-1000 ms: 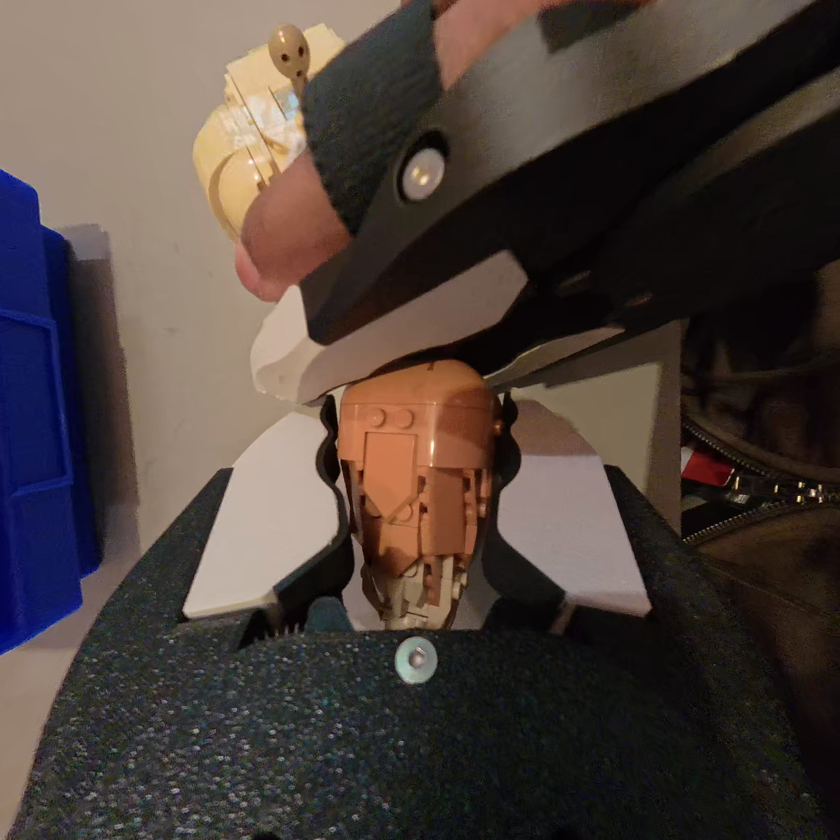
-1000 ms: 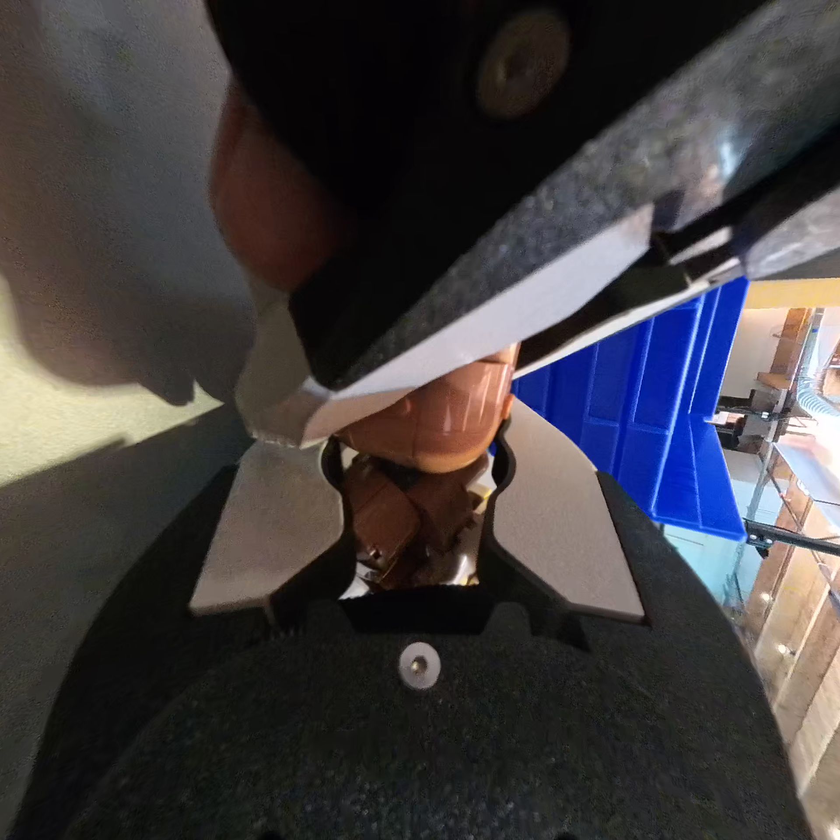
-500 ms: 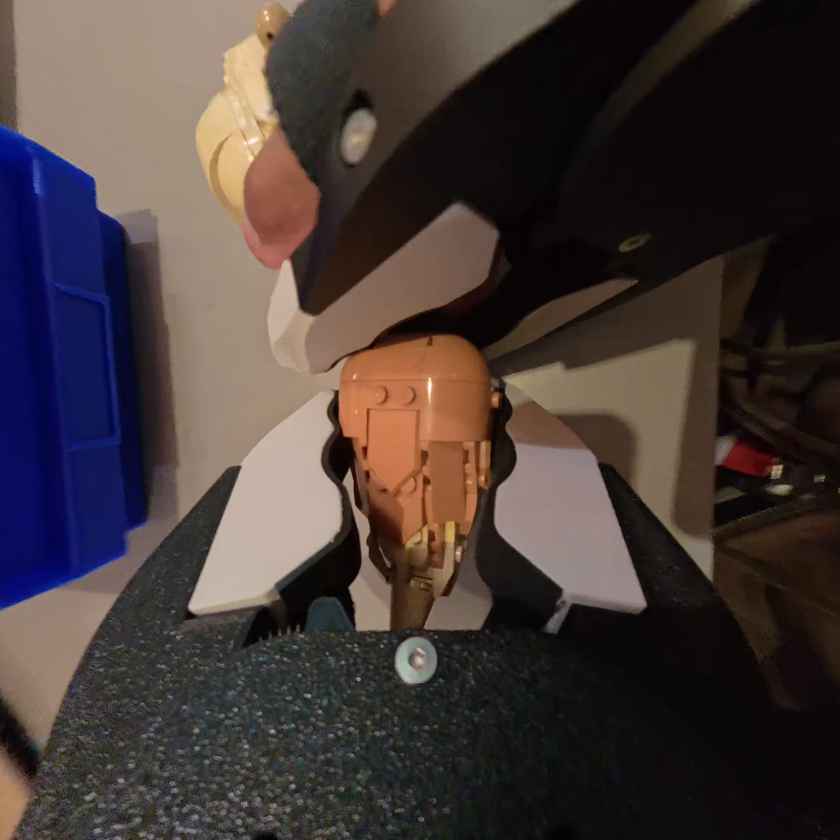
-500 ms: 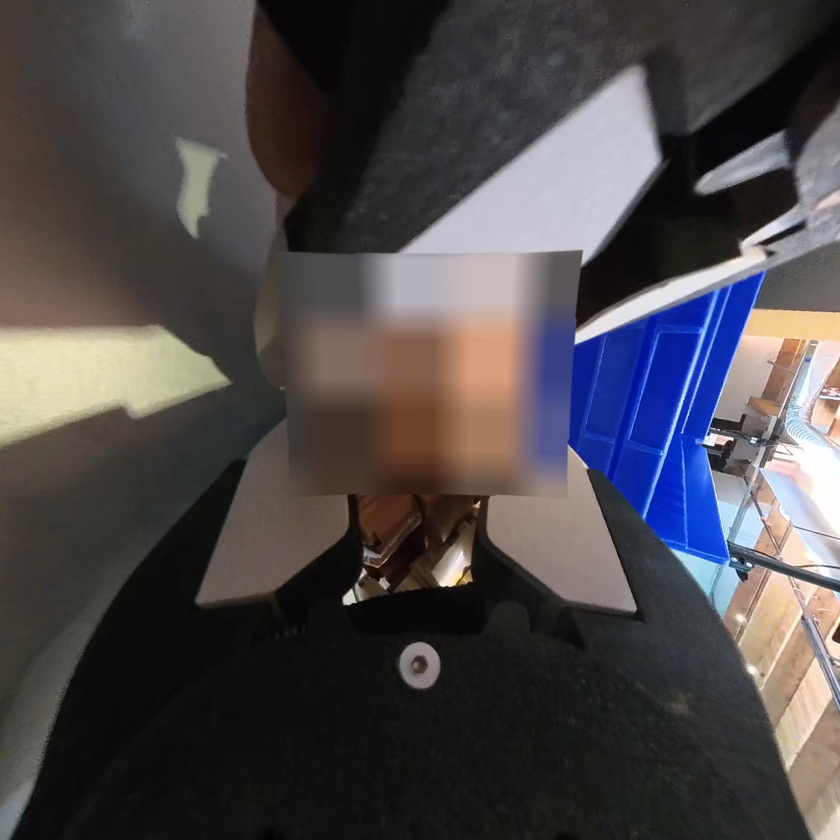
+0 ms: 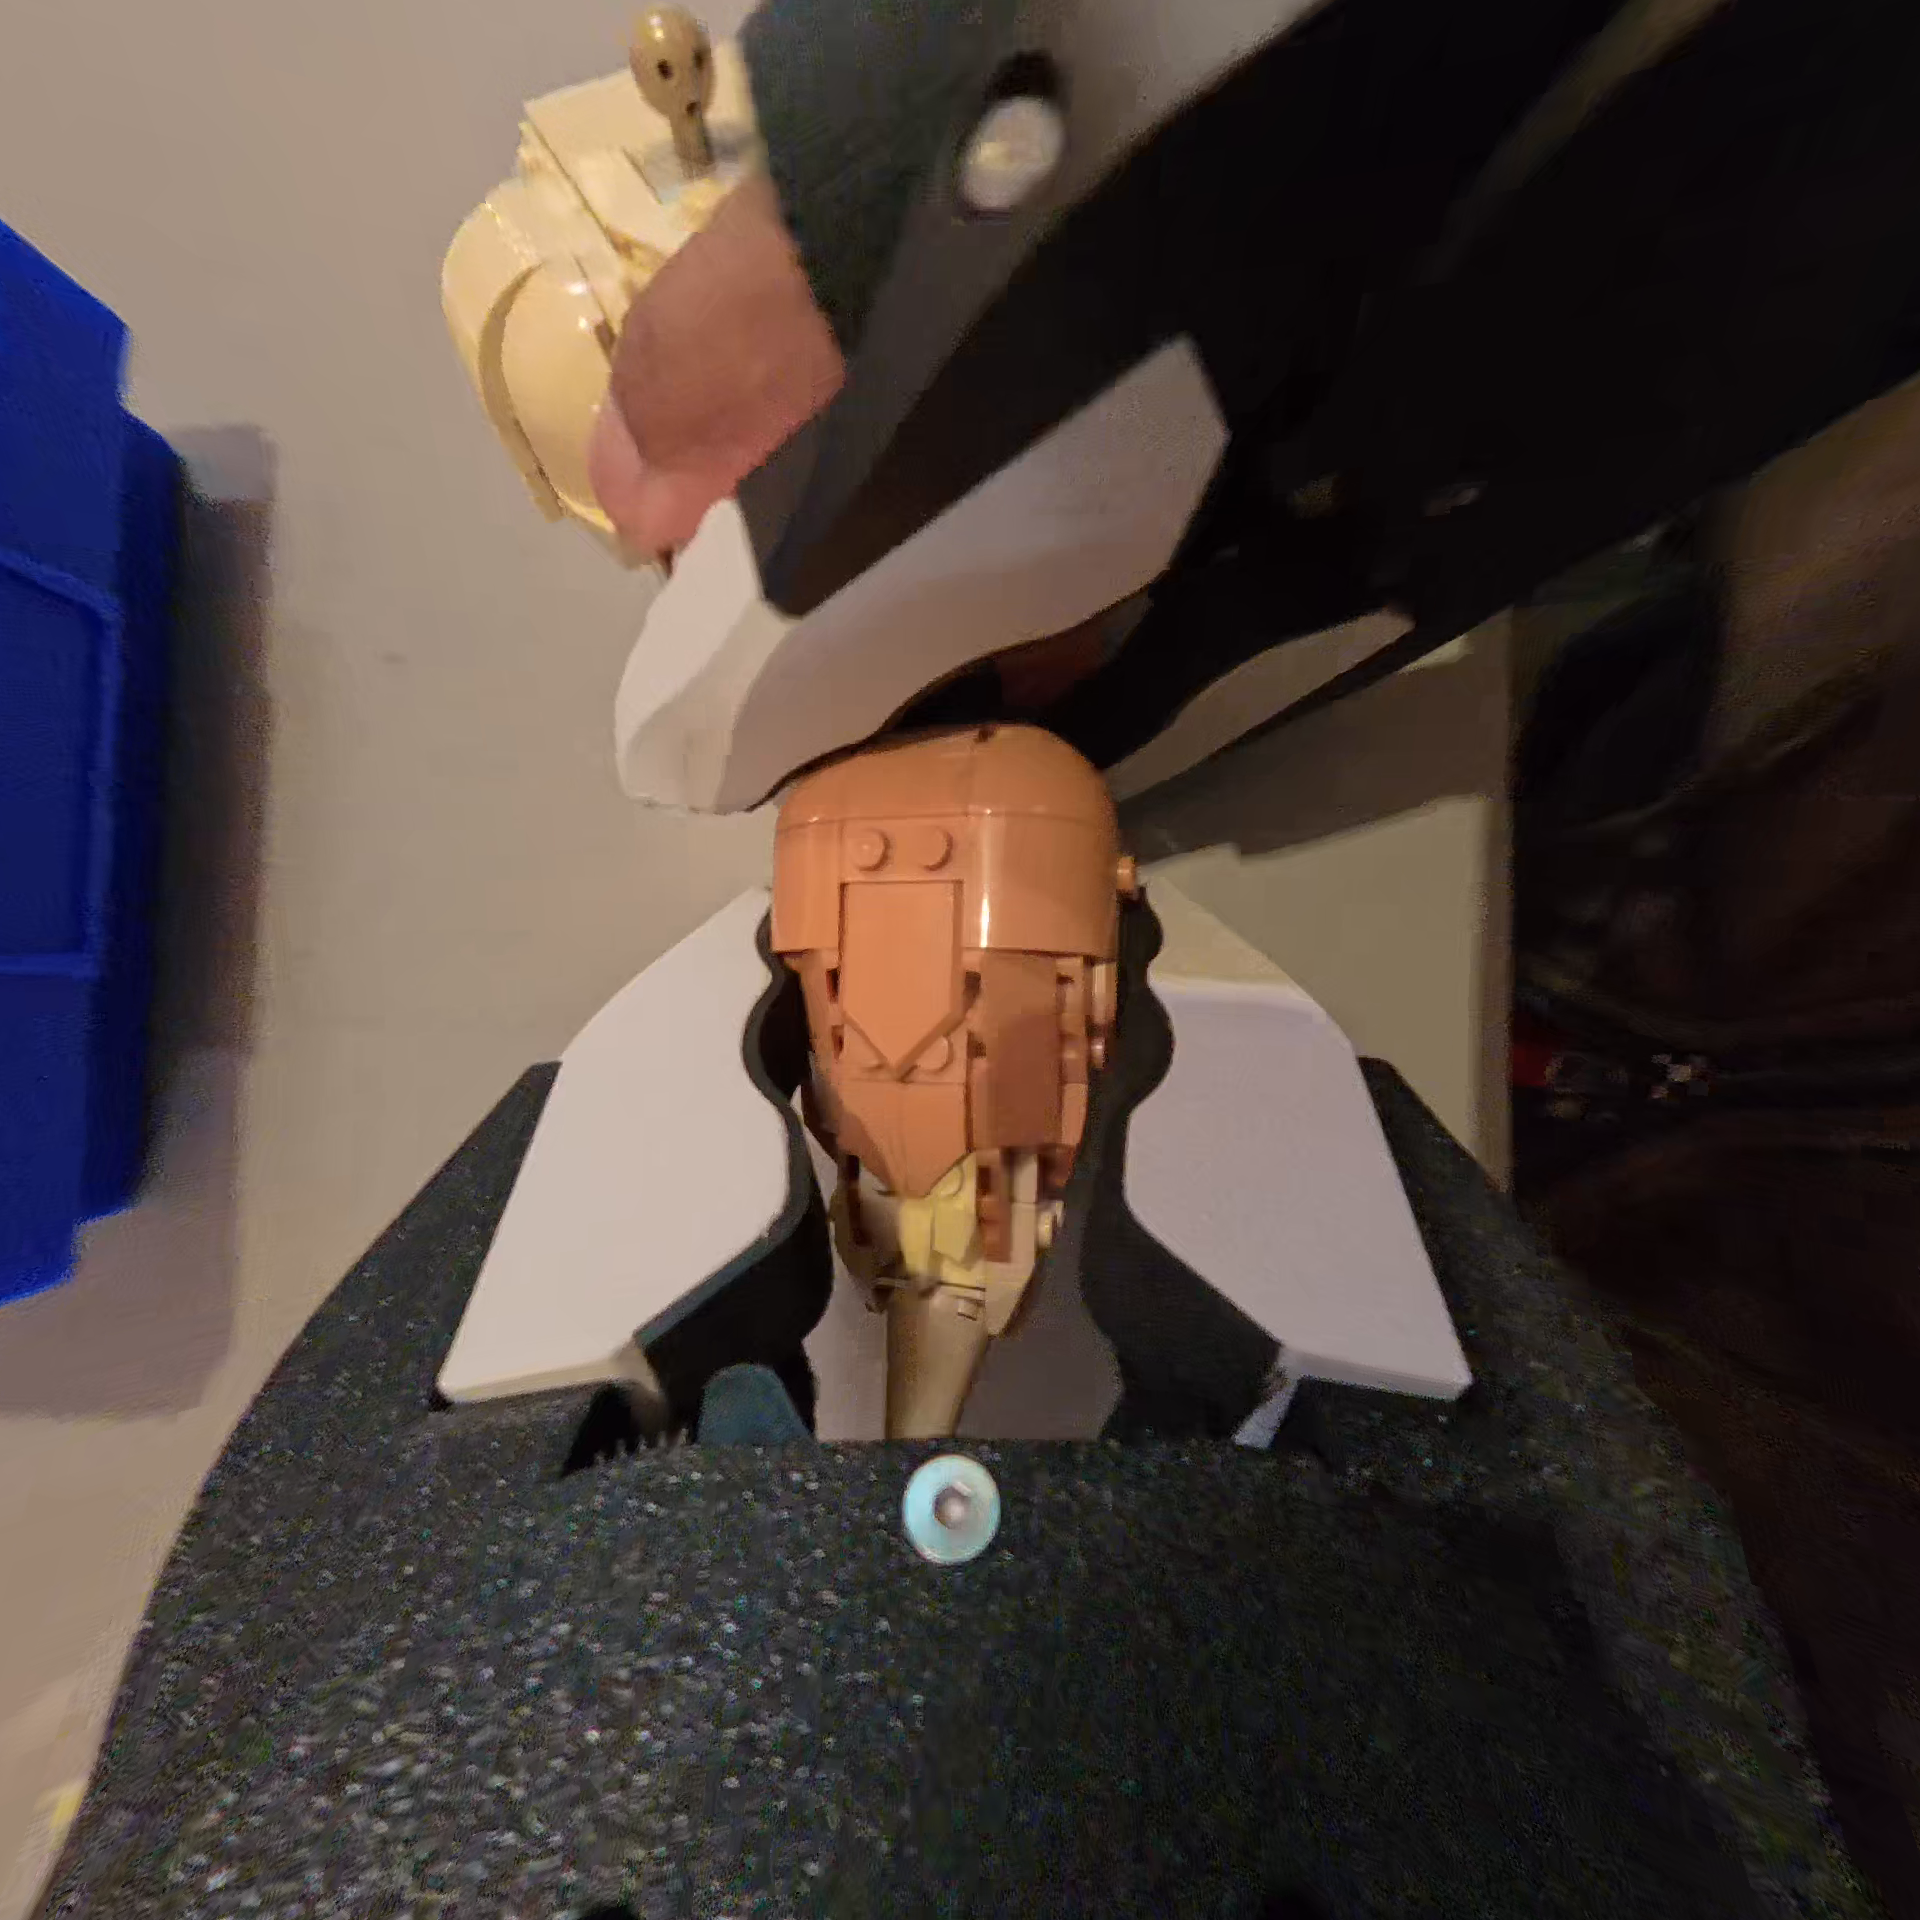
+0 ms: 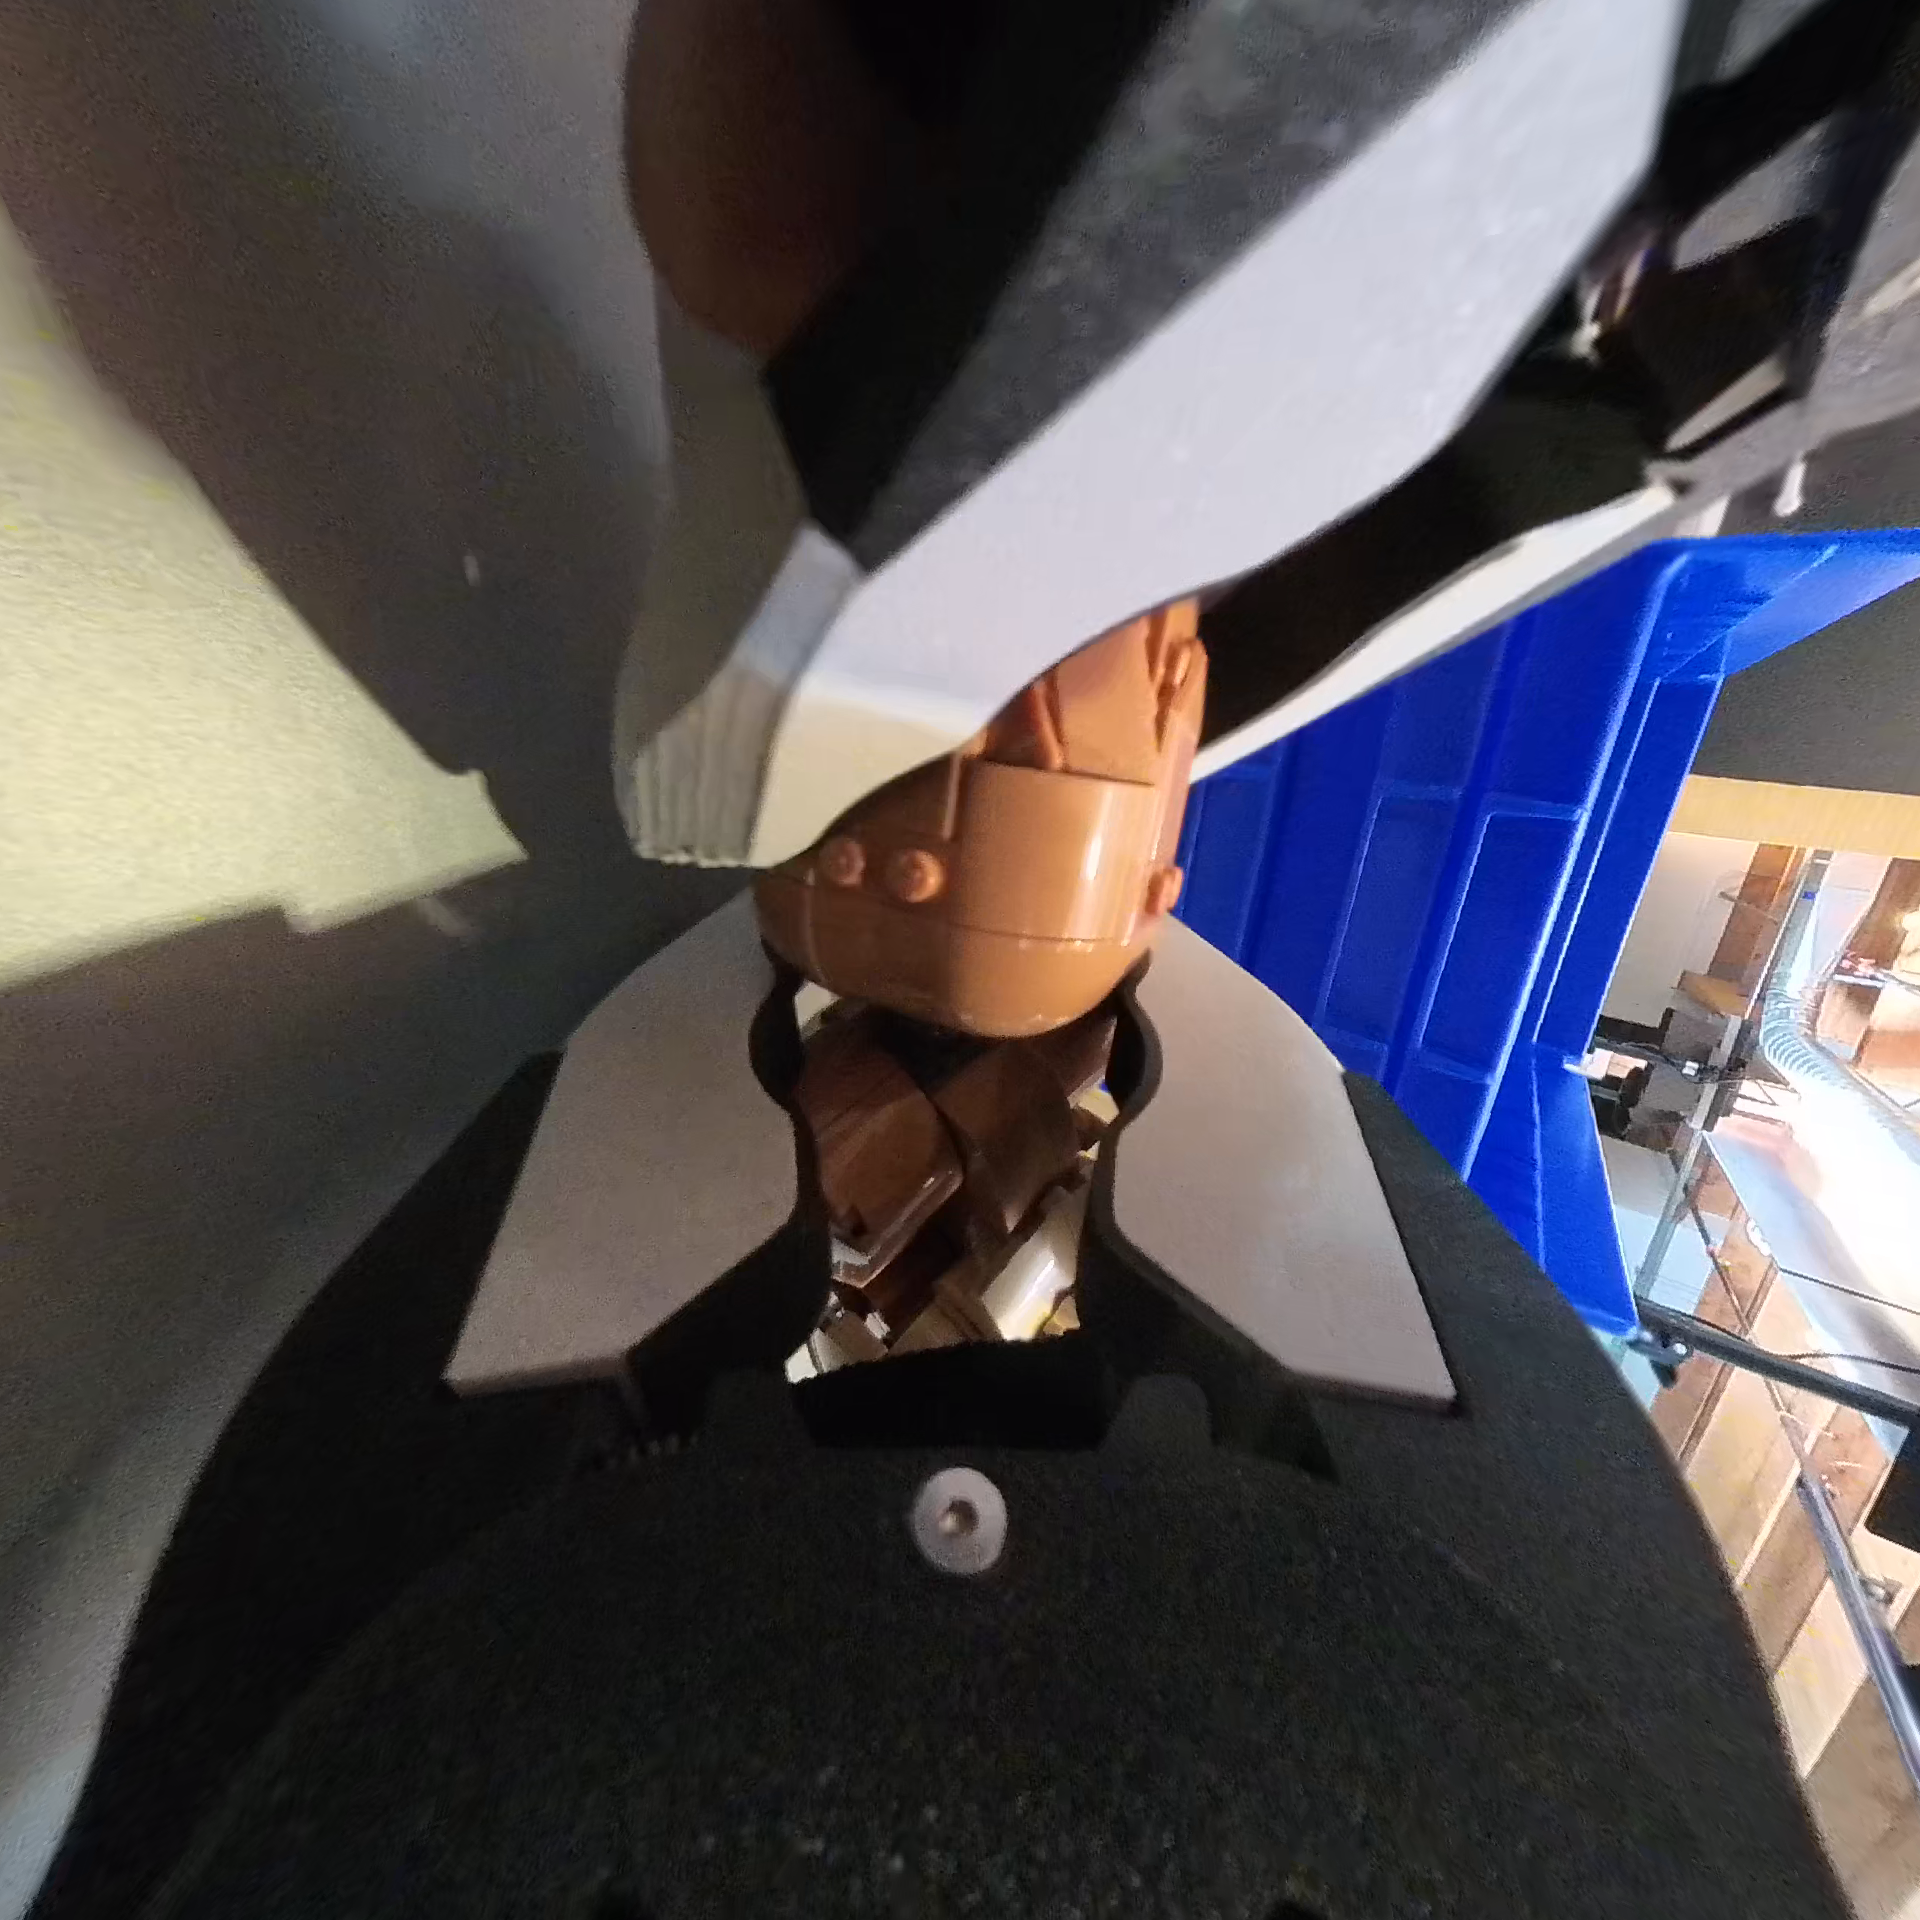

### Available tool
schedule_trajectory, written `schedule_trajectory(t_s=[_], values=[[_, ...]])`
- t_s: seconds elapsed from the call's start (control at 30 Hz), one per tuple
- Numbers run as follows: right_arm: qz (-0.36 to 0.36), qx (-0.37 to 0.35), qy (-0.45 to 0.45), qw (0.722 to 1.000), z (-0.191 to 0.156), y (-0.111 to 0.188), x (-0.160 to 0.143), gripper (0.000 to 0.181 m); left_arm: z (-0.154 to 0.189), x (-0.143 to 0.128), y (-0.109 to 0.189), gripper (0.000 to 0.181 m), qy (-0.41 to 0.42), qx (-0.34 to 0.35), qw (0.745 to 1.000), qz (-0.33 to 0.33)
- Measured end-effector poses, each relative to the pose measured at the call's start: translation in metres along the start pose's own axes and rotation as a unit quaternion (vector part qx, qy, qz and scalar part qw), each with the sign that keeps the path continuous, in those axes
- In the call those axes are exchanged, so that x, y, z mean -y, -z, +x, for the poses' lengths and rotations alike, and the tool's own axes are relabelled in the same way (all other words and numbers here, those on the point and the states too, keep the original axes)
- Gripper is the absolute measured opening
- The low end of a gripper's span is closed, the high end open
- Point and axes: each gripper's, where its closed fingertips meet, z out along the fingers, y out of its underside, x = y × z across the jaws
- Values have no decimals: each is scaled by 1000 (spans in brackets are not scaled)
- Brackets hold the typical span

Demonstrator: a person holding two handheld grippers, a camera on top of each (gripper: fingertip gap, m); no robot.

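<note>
A brown brick-built model (image 5: 935, 935) with a rounded top and a tan stem below it sits between both grippers. My left gripper (image 5: 956, 925) is shut on its sides. My right gripper (image 5: 914, 748) reaches in from the upper right, its white fingers clamped over the model's rounded top. In the right wrist view the right gripper (image 6: 961, 956) is shut on the same model (image 6: 977, 914), and the left gripper (image 6: 1039, 748) crosses above it. A person's finger (image 5: 717, 395) rests on the right gripper's finger.
A cream brick-built model (image 5: 540, 312) with a tan knob stands behind, upper left. A blue bin (image 5: 62, 883) is at the left edge, and it also shows in the right wrist view (image 6: 1507, 935). A dark zipped bag (image 5: 1714, 1039) lies at the right. The grippers are tip to tip, or close to it.
Both grippers kept their hold on the brown model. The pair shifted and turned a little: more of the tan stem shows between my left fingers, and the blue bin slid toward the left edge.
</note>
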Motion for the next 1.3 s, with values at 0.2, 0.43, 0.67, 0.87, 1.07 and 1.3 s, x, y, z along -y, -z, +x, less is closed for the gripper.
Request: schedule_trajectory(t_s=[0.2, 0.43, 0.67, 0.87, 1.07, 1.3], values=[[15, -1, -8, 1000, 6, 1, 1, 55, -15, -3, 1, 61, -85, 76, 993, 0], [19, -1, -3, 1000, 11, -4, -1, 55, -24, -3, 2, 60, -112, 111, 987, -6], [-3, 54, -9, 999, 8, -10, -5, 55, -32, 1, 1, 60, -176, 147, 973, -23], [-1, 68, 14, 998, 6, -10, -4, 59, -31, 1, 1, 60, -186, 140, 972, -18], [7, 85, 2, 996, 6, -9, -3, 55, -31, 1, 3, 60, -192, 126, 973, 11], [34, 115, -34, 992, 5, -8, 1, 55, -31, 1, 5, 60, -191, 85, 977, 50]])
